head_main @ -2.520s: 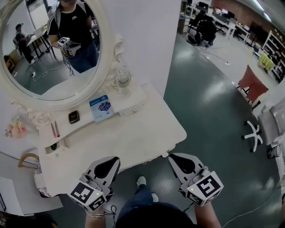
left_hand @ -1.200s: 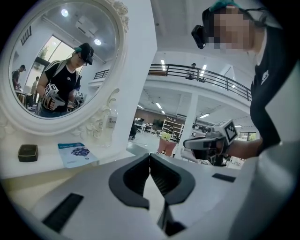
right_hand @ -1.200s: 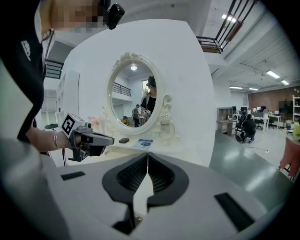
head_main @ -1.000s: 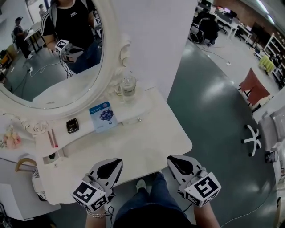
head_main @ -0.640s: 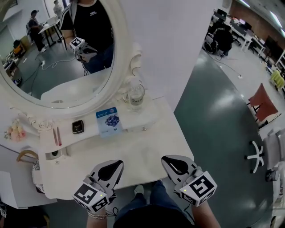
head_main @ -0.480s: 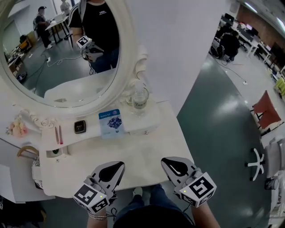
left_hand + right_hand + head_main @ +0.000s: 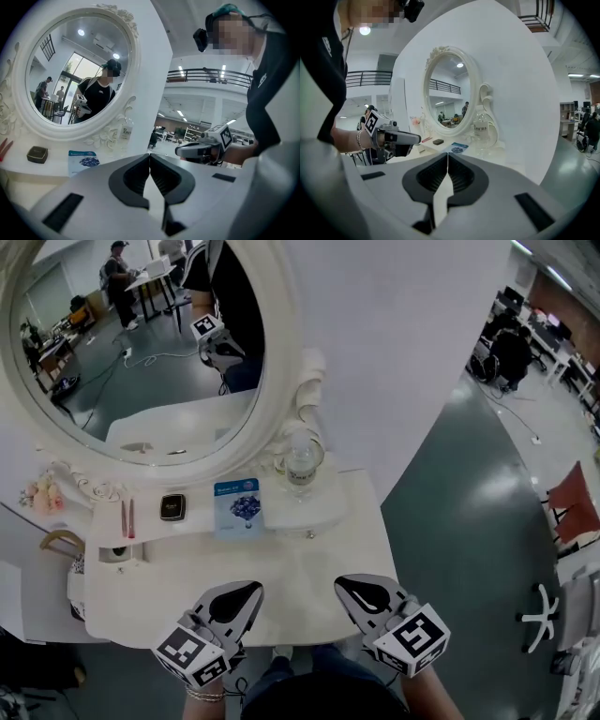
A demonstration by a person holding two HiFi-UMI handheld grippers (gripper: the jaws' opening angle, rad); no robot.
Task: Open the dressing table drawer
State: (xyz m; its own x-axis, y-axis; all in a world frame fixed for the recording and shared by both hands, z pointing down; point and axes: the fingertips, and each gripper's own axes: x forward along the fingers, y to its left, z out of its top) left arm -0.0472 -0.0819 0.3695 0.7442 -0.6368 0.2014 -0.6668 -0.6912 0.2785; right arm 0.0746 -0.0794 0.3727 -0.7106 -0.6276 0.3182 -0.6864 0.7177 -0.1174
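The white dressing table [image 7: 281, 582] stands in front of me under its oval mirror [image 7: 141, 343]. A small drawer knob [image 7: 309, 534] shows on the raised shelf; any drawer below the front edge is hidden. My left gripper [image 7: 253, 589] and right gripper [image 7: 340, 580] hover side by side over the table's front edge, both shut and holding nothing. In the left gripper view the jaws [image 7: 150, 155] meet, with the right gripper [image 7: 187, 150] beside them. In the right gripper view the jaws [image 7: 448, 155] meet too, and the left gripper [image 7: 401, 137] shows at the left.
On the shelf stand a clear bottle [image 7: 302, 465], a blue sachet [image 7: 238, 506], a dark compact [image 7: 172, 506] and red sticks [image 7: 127, 518]. A curved wooden handle [image 7: 56, 542] hangs at the table's left end. A red chair [image 7: 577, 502] stands on the green floor to the right.
The table now lies squarely ahead instead of off to the left. Both grippers have come in over its front edge and drawn slightly closer together. Their jaws stay shut.
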